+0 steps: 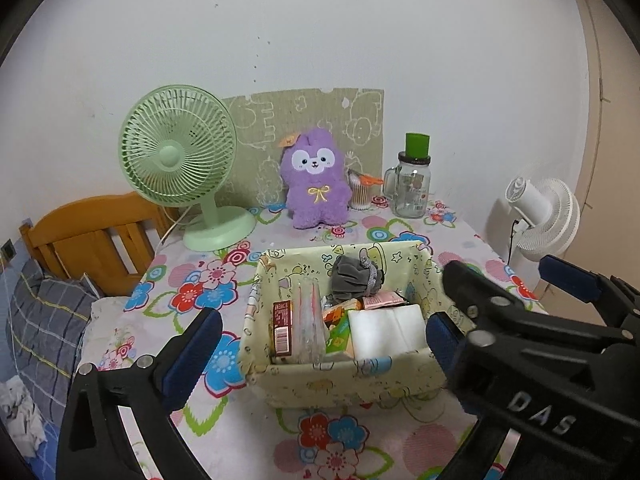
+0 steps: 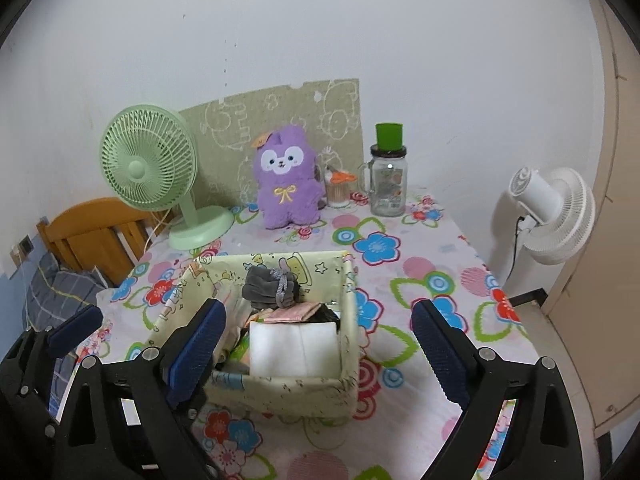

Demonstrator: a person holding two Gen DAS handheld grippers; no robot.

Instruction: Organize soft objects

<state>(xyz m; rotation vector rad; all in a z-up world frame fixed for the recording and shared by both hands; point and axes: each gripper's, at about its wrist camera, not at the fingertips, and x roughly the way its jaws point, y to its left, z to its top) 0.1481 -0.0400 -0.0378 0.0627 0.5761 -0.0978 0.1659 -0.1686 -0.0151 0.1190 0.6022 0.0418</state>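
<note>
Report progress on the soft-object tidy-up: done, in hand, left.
Done: a grey bundled cloth and a white folded pad already sit in the fabric basket with packets. In hand: nothing; the left gripper and right gripper are both open and empty near the basket. Left: the purple plush toy stands on the table by the wall, outside the basket.

A plain white wall (image 1: pixel 320 32) is seen behind a table (image 2: pixel 432 280) covered with a flowered cloth. A wooden headboard (image 1: pixel 92 232) and checked bedding (image 1: pixel 44 320) are seen left; a beige door (image 2: pixel 608 240) right.
</note>
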